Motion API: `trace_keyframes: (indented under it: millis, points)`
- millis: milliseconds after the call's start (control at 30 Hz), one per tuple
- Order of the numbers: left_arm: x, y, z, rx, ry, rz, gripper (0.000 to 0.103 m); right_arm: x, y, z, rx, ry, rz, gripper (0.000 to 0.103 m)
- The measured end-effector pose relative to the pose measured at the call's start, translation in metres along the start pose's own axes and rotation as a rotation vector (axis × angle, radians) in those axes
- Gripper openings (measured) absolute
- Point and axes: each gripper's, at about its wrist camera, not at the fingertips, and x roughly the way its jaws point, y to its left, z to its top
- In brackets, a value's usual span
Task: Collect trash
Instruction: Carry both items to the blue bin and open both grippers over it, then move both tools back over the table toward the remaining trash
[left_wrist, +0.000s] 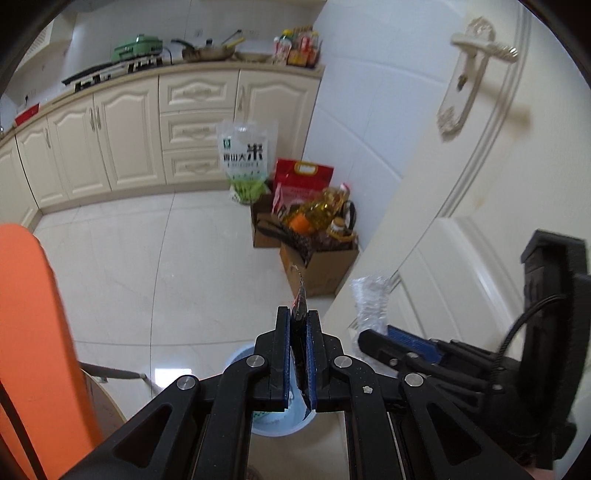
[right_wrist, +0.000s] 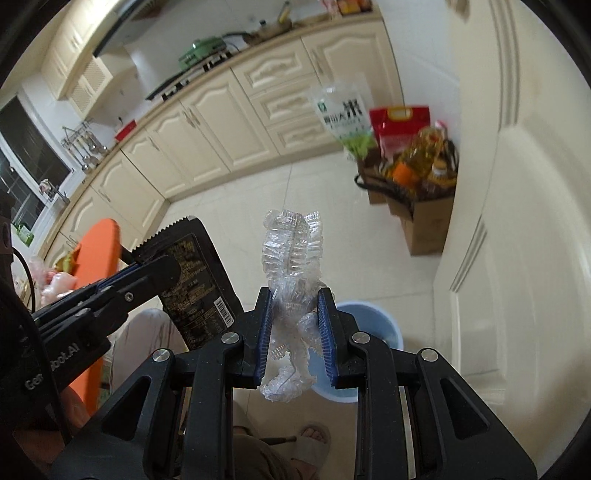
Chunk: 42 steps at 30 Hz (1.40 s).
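My left gripper (left_wrist: 298, 316) is shut on a flat black snack wrapper (left_wrist: 300, 295), seen edge-on; its printed face shows in the right wrist view (right_wrist: 195, 280). My right gripper (right_wrist: 295, 295) is shut on a crumpled clear plastic wrapper (right_wrist: 291, 251), which also shows in the left wrist view (left_wrist: 371, 299). Both hang above a light blue bin (right_wrist: 373, 321) on the floor; the bin shows below the left fingers too (left_wrist: 273, 424). The left gripper (right_wrist: 146, 267) sits left of the right one.
Cardboard boxes with oil bottles and rice bags (left_wrist: 314, 229) stand in the corner by the cabinets (left_wrist: 122, 129). A cream door (left_wrist: 461, 184) is at the right. An orange chair back (left_wrist: 29, 332) is at the left. A person's sandalled foot (right_wrist: 314, 439) is below.
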Motion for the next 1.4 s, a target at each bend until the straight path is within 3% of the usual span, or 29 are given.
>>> trace_keyframes:
  millis: [267, 367, 467, 567, 600, 633, 733, 833, 1400]
  points:
    - [0.052, -0.002, 0.016, 0.007, 0.094, 0.016, 0.006, 0.06, -0.033, -0.015, 0.061, 0.118, -0.013, 0.031]
    - [0.066, -0.006, 0.023, 0.016, 0.115, 0.026, 0.007, 0.068, -0.043, -0.019, 0.081, 0.129, -0.011, 0.041]
    - [0.077, -0.009, 0.029, 0.023, 0.135, 0.04, 0.017, 0.071, -0.05, -0.021, 0.102, 0.129, -0.008, 0.054]
    - [0.083, -0.013, 0.031, 0.026, 0.144, 0.054, 0.05, 0.072, -0.052, -0.016, 0.11, 0.124, -0.01, 0.065]
    - [0.084, -0.014, 0.031, 0.027, 0.143, 0.055, 0.063, 0.071, -0.053, -0.016, 0.113, 0.122, -0.013, 0.073]
    - [0.086, -0.015, 0.032, 0.026, 0.141, 0.059, 0.069, 0.07, -0.053, -0.016, 0.116, 0.117, -0.018, 0.086]
    - [0.084, -0.016, 0.031, 0.022, 0.133, 0.083, 0.084, 0.066, -0.056, -0.015, 0.132, 0.101, -0.047, 0.101]
    - [0.08, -0.015, 0.027, 0.007, 0.129, 0.086, 0.101, 0.062, -0.061, -0.015, 0.162, 0.091, -0.069, 0.103]
    - [-0.027, -0.004, -0.012, -0.008, 0.009, 0.066, 0.102, -0.013, -0.029, -0.009, 0.163, -0.038, -0.094, 0.103]
